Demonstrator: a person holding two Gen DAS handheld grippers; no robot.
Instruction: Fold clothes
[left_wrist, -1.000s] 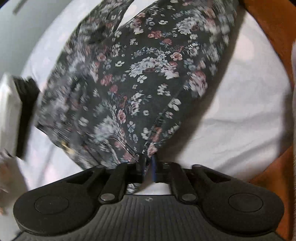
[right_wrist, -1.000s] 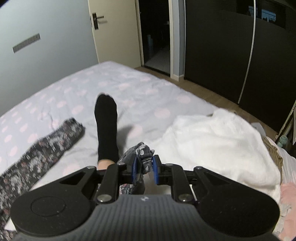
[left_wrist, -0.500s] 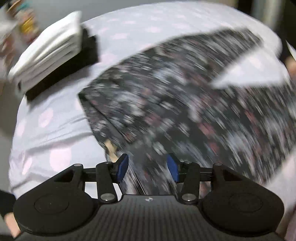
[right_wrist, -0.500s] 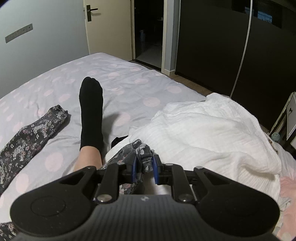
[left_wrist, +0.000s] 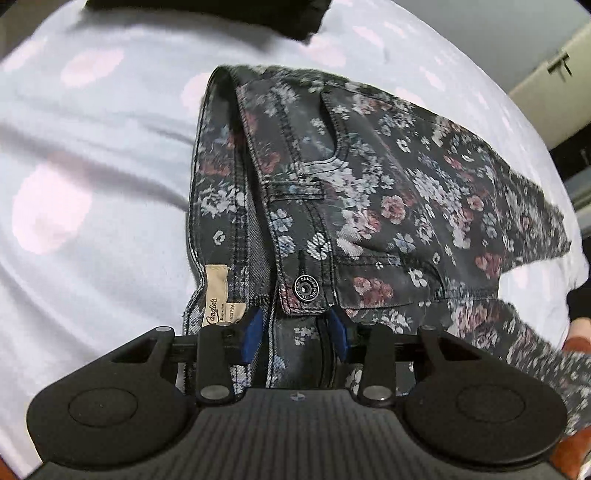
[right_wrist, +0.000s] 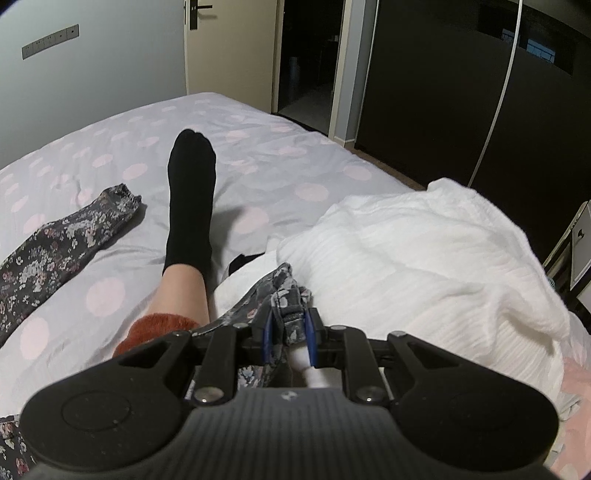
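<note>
Dark floral jeans (left_wrist: 369, 199) lie on the dotted bed sheet (left_wrist: 92, 147), waistband toward me, with a metal button (left_wrist: 305, 288) and a cream label (left_wrist: 215, 295) showing. My left gripper (left_wrist: 295, 332) points down at the waistband; its jaws are closing, the button flap sits between the blue pads, and the pads stand clear of it. In the right wrist view my right gripper (right_wrist: 289, 338) is shut on a bunched piece of the floral jeans (right_wrist: 284, 291). One trouser leg (right_wrist: 66, 236) stretches away at the left.
A person's leg in a black sock (right_wrist: 190, 199) rests on the bed sheet (right_wrist: 277, 166) ahead of the right gripper. A crumpled white garment (right_wrist: 424, 251) lies to the right. A dark folded item (left_wrist: 288, 14) sits beyond the jeans. A door (right_wrist: 229, 48) and dark wardrobe (right_wrist: 443, 92) stand behind.
My left gripper let go of the jeans fabric, rolled and swung across to the waistband with its jaws now apart. The right gripper sank a little, still holding its fabric.
</note>
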